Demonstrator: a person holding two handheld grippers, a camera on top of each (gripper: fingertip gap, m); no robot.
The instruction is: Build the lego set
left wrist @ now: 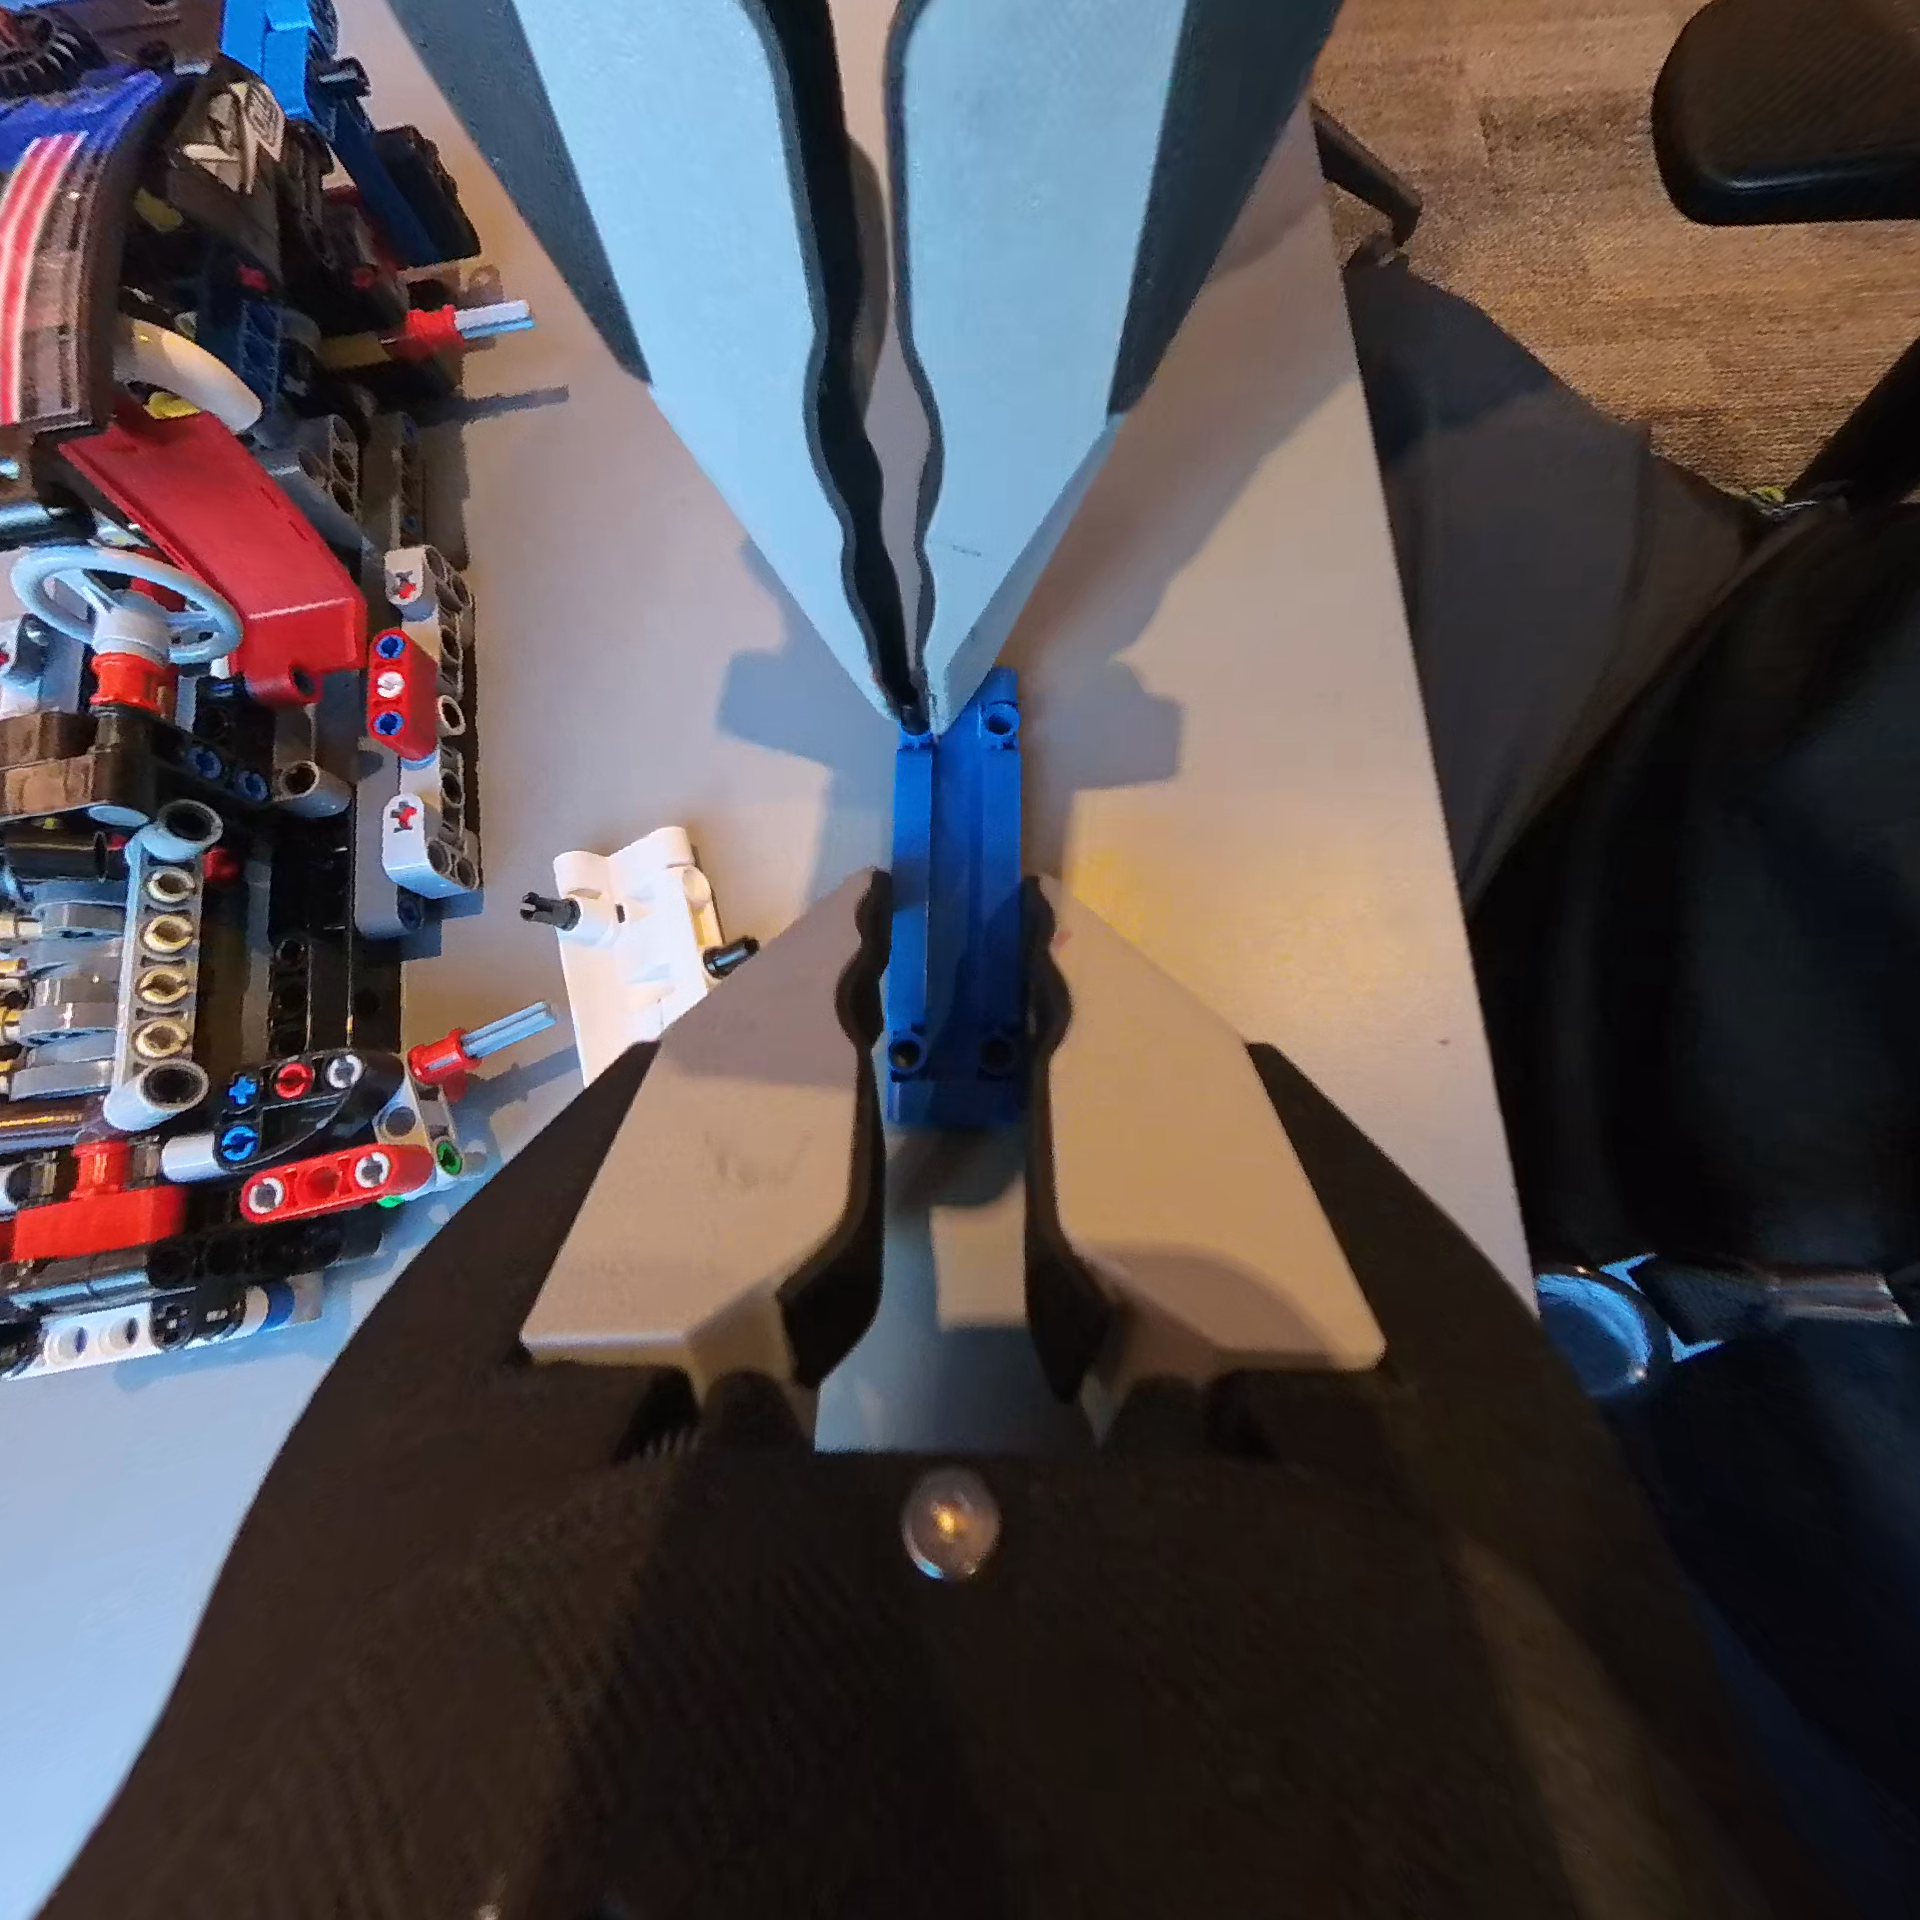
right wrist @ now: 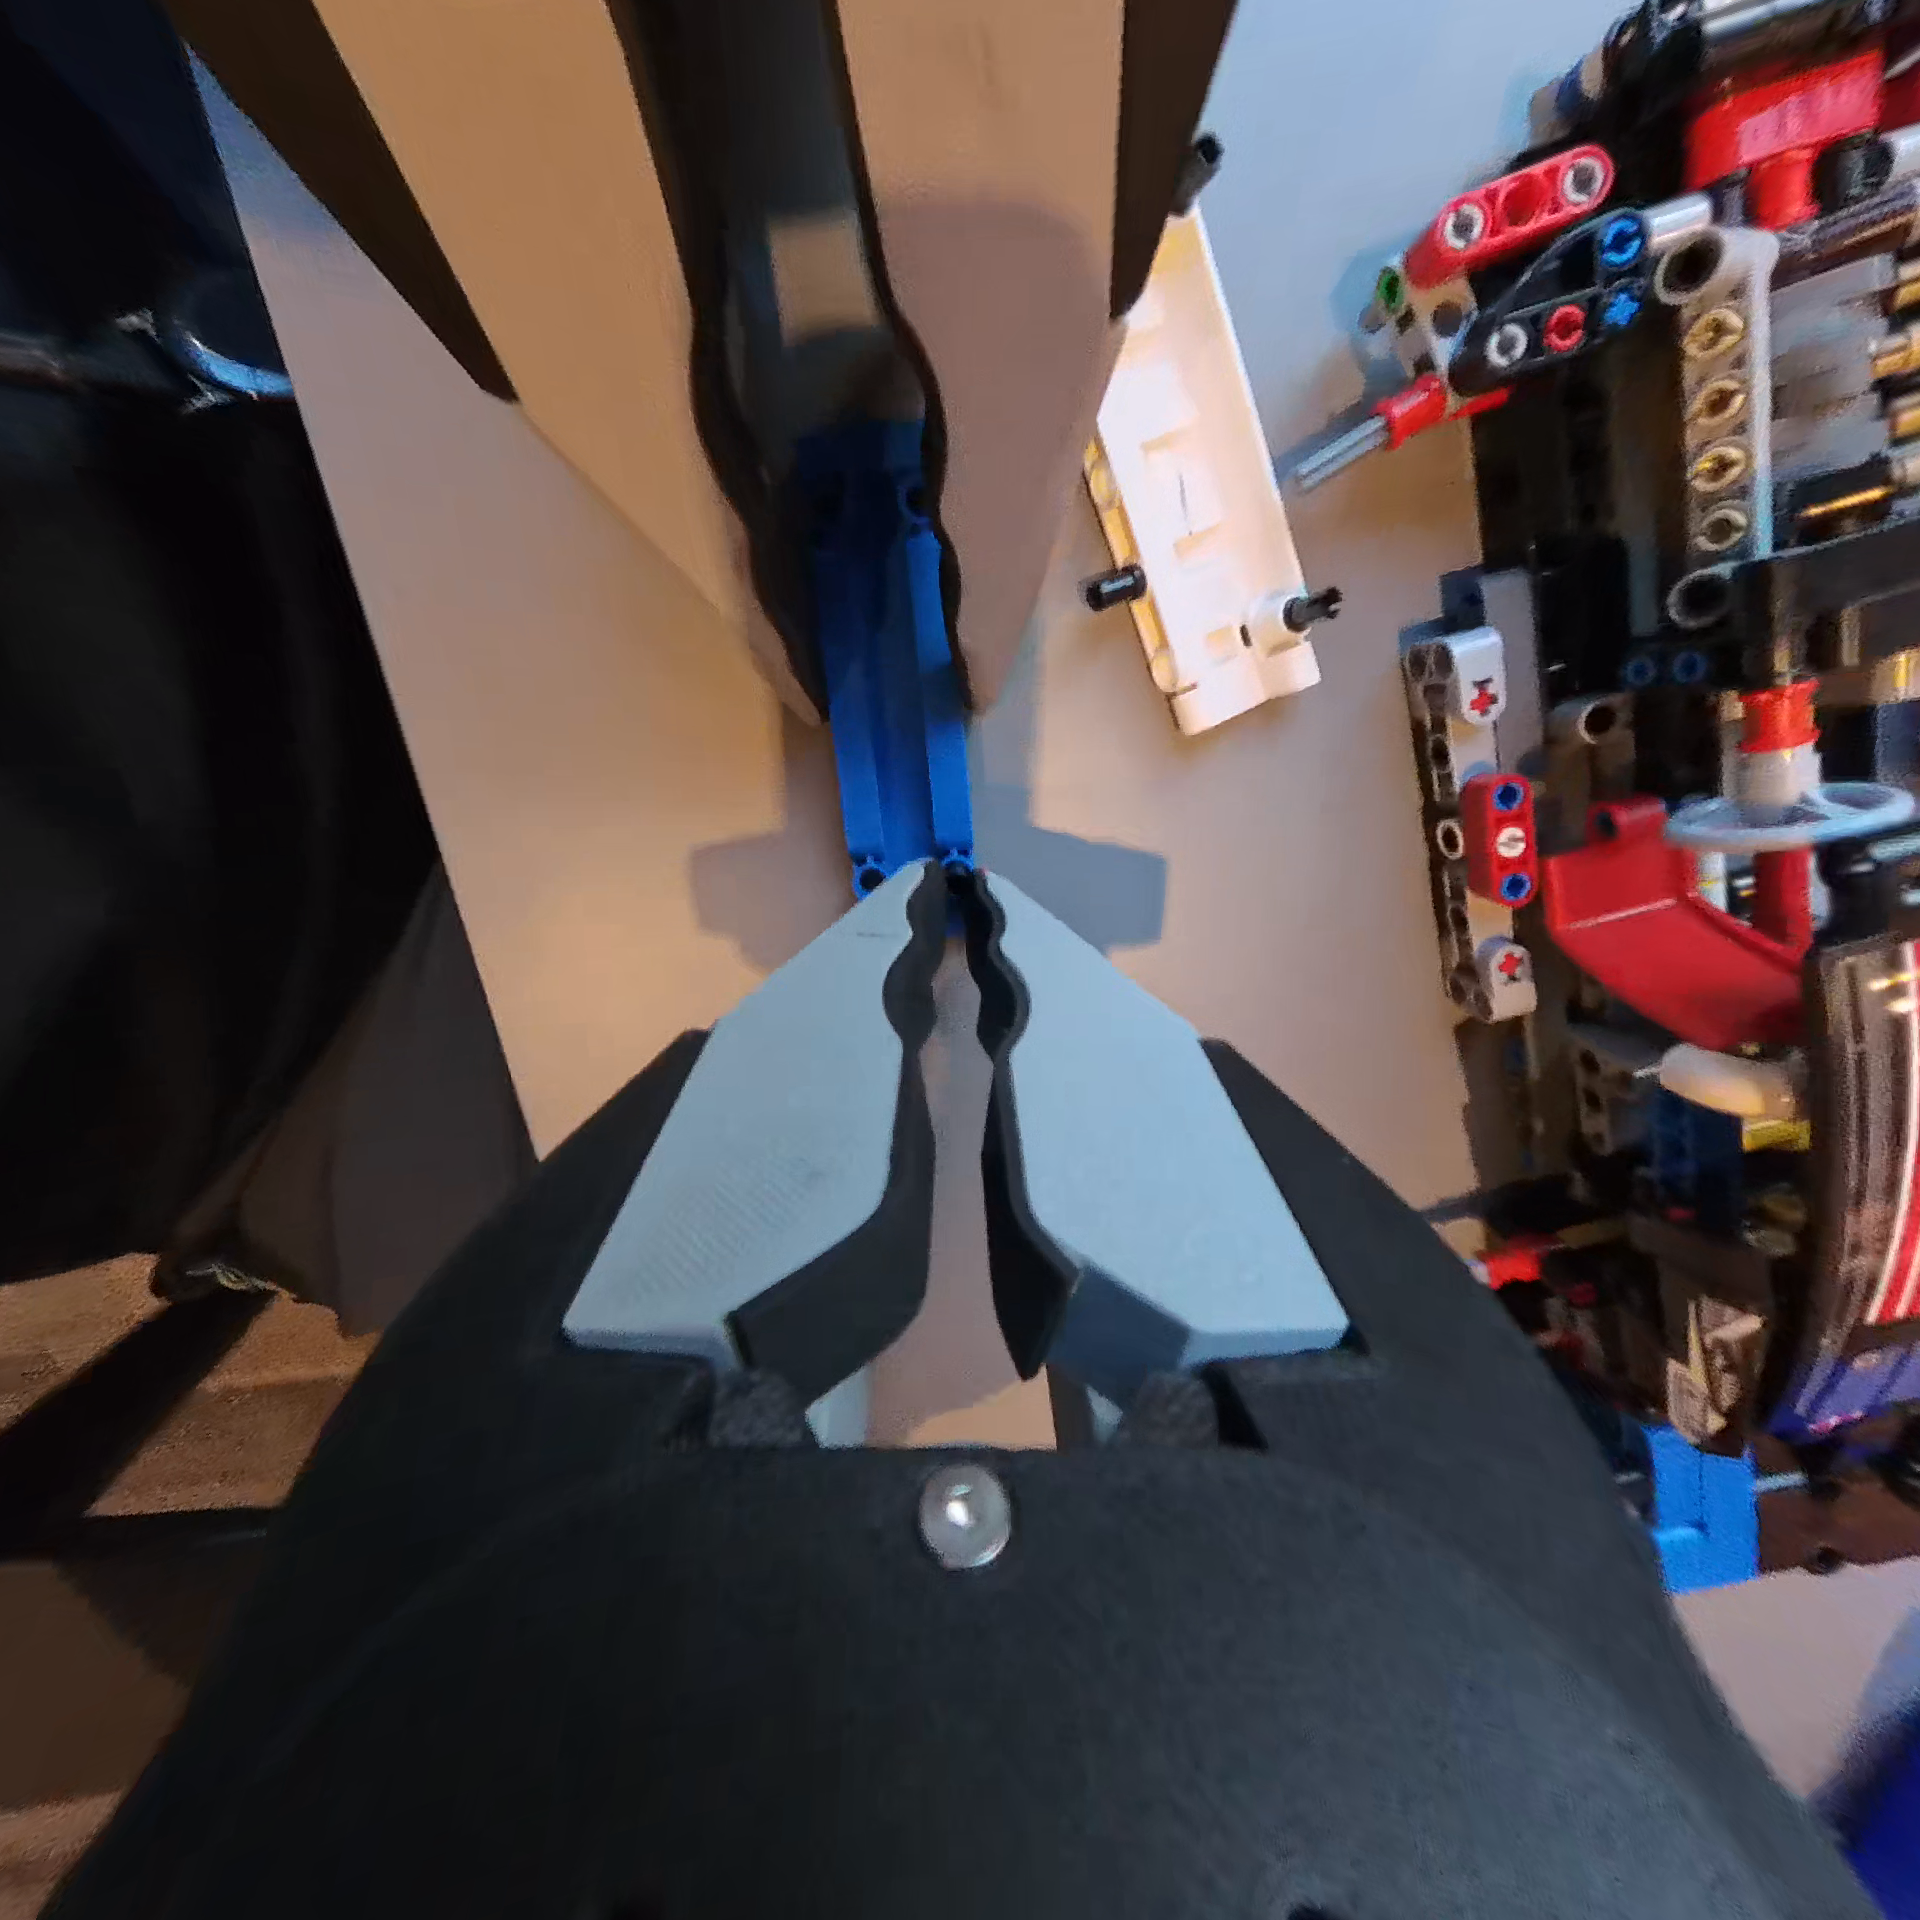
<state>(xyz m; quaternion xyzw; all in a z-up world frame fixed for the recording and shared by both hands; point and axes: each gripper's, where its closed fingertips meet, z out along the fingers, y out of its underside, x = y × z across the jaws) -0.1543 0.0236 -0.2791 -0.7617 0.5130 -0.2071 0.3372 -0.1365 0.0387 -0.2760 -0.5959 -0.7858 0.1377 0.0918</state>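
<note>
A long blue Lego panel (left wrist: 966, 831) is held just above the pale table (left wrist: 1247, 883). My left gripper (left wrist: 951, 894) is shut on its near half, one pad on each long side. My right gripper (left wrist: 914, 707) comes in from the far side. It is shut on a small black pin (left wrist: 911, 715) at the panel's far end. In the right wrist view, my right gripper (right wrist: 951, 878) pinches the pin against the blue panel's (right wrist: 894, 790) near end. The left gripper (right wrist: 883, 696) clamps the panel farther off.
A white panel (left wrist: 634, 935) with black pins lies left of the blue one. A large part-built Lego car (left wrist: 208, 727) fills the table's left side; it shows at the right in the right wrist view (right wrist: 1714, 727). The table edge and a black chair (left wrist: 1766, 135) are to the right. Less than 4 cm separates the two grippers' tips.
</note>
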